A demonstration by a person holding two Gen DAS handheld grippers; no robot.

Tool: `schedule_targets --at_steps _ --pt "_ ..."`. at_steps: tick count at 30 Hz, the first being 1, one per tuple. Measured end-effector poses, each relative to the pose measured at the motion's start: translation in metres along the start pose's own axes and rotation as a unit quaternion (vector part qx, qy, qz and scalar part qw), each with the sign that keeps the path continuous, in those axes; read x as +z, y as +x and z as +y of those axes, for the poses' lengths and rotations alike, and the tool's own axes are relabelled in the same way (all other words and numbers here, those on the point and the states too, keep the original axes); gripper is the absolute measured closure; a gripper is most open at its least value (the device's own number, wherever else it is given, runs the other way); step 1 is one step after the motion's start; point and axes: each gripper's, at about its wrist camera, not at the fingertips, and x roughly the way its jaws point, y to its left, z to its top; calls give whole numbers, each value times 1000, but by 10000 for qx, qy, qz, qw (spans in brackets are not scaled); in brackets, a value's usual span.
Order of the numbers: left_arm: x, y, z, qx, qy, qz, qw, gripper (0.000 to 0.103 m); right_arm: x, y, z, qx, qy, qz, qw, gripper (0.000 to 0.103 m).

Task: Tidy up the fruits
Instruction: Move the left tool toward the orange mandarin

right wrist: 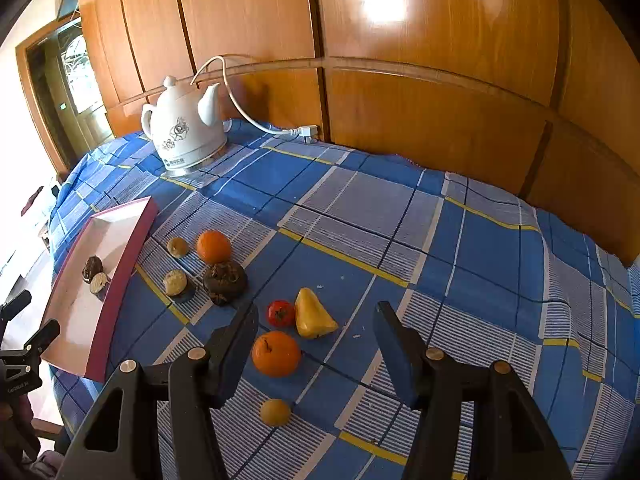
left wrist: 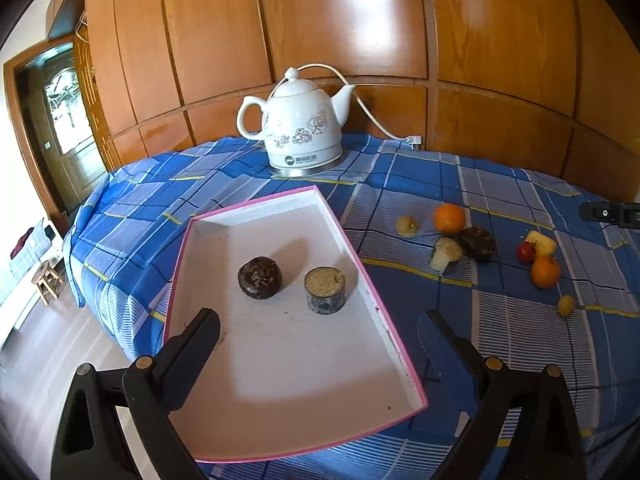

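Blue plaid worktop (right wrist: 400,220): left tool (left wrist: 320,336) parted over the pink tray (left wrist: 304,360); right tool (right wrist: 316,332) parted, empty, above an orange (right wrist: 276,354).

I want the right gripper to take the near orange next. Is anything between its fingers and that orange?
Nothing visible blocks it. The right gripper is open and empty, and the near orange lies on the cloth just ahead of the left finger. The red fruit and yellow fruit sit close behind it and could be nudged.
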Motion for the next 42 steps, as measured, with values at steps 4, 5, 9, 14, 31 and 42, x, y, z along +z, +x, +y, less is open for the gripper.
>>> schedule_targets --at_steps 4,5,9,14,31,42 --pt "2 0 -6 -35 82 -1 10000 3 -1 3 -2 15 43 82 10000 43" --pt "2 0 -7 -45 97 8 9999 3 -1 3 -3 17 52 99 9999 43" --pt "4 2 -12 -72 164 17 9998 3 -2 5 -4 10 99 154 9998 43" --pt "5 4 -18 -116 234 45 9996 3 -3 6 -6 4 149 219 9996 43" --pt "37 38 -46 -1048 175 572 9927 11 -3 14 -20 -90 507 510 9974 43" --pt "73 79 -63 -1426 292 1008 9842 43 0 9 -19 102 585 483 9971 43"
